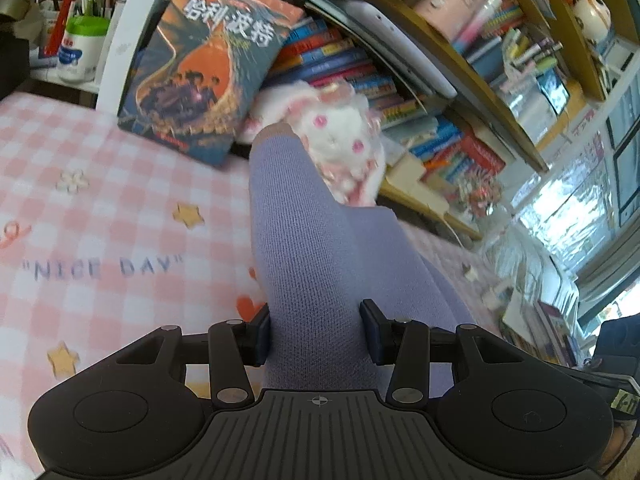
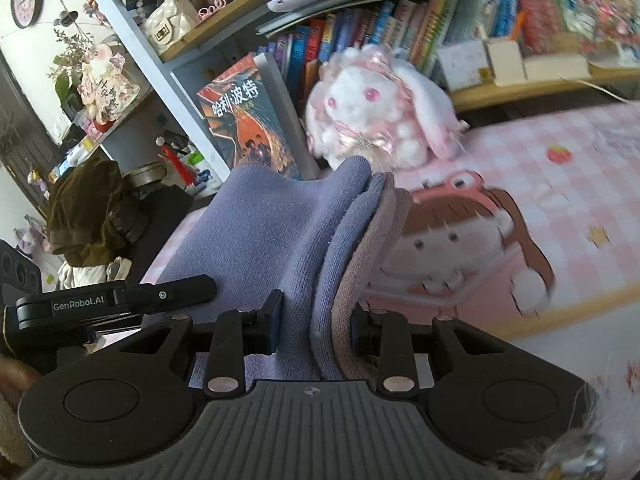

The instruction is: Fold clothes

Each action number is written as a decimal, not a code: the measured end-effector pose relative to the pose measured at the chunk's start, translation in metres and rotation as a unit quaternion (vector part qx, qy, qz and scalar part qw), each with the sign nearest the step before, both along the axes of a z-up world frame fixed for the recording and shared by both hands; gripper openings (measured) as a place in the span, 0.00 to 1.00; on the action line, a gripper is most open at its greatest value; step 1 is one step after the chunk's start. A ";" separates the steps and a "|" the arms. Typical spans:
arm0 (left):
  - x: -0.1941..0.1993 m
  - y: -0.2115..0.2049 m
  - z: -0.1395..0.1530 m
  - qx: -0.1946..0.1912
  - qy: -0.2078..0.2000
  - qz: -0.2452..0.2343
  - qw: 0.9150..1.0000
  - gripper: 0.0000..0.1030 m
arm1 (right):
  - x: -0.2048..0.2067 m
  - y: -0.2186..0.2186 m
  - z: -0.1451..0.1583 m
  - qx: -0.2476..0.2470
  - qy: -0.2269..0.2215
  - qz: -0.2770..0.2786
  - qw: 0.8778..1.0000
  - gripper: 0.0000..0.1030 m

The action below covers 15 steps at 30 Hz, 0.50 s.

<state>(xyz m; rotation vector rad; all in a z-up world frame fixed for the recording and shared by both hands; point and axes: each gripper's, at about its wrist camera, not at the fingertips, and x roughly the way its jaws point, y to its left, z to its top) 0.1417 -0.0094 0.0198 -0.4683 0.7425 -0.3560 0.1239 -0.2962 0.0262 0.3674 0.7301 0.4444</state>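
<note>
1. While both grippers hold it, the purple garment (image 1: 320, 248) hangs lifted above the pink checked bed cover (image 1: 100, 220).
2. In the left wrist view, the left gripper (image 1: 316, 334) is clamped on a thick fold of that cloth, which fills the gap between its two pads and runs forward, away from the camera.
3. In the right wrist view, the right gripper (image 2: 316, 330) is likewise closed on the garment (image 2: 260, 232), pinching several stacked layers, with a greyish-pink edge (image 2: 360, 264) on the right side of the bundle.
4. Beyond the cloth, a white and pink plush rabbit (image 2: 376, 108) sits at the edge of the bed, beside a book (image 2: 248, 120) that leans against the bookshelf (image 2: 360, 32).
5. A cartoon girl print (image 2: 460, 240) shows on the bed cover to the right of the garment.
</note>
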 end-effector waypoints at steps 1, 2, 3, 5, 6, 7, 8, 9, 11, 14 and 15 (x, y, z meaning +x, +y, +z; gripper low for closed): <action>0.006 0.005 -0.001 -0.001 -0.002 0.001 1.000 0.42 | 0.007 0.004 0.001 -0.002 -0.002 0.001 1.000 0.27; 0.012 0.009 -0.002 -0.003 -0.003 0.002 1.000 0.42 | 0.014 0.009 0.001 -0.004 -0.004 0.003 1.000 0.27; 0.018 0.013 -0.003 -0.005 -0.004 0.004 1.000 0.42 | 0.021 0.013 0.001 -0.006 -0.006 0.004 1.000 0.27; 0.029 0.021 -0.008 -0.012 0.001 0.008 1.000 0.42 | 0.035 0.021 0.000 -0.011 -0.009 0.007 1.000 0.27; 0.035 0.025 -0.011 -0.016 0.004 0.010 1.000 0.42 | 0.042 0.024 0.000 -0.014 -0.009 0.008 1.000 0.27; 0.041 0.029 -0.013 -0.020 0.006 0.012 1.000 0.42 | 0.048 0.028 -0.001 -0.017 -0.010 0.009 1.000 0.27; 0.047 0.032 -0.016 -0.023 0.008 0.014 1.000 0.42 | 0.054 0.031 -0.002 -0.020 -0.011 0.010 1.000 0.27; 0.052 0.035 -0.018 -0.024 0.010 0.014 1.000 0.42 | 0.060 0.034 -0.004 -0.022 -0.011 0.010 1.000 0.27; 0.063 0.039 -0.022 -0.028 0.011 0.016 0.999 0.42 | 0.071 0.040 -0.007 -0.027 -0.010 0.011 1.000 0.27; 0.079 0.047 -0.029 -0.037 0.013 0.020 0.999 0.42 | 0.089 0.045 -0.012 -0.027 -0.009 0.008 1.000 0.27; 0.083 0.049 -0.033 -0.040 0.016 0.022 0.999 0.42 | 0.094 0.046 -0.014 -0.026 -0.006 0.007 1.000 0.27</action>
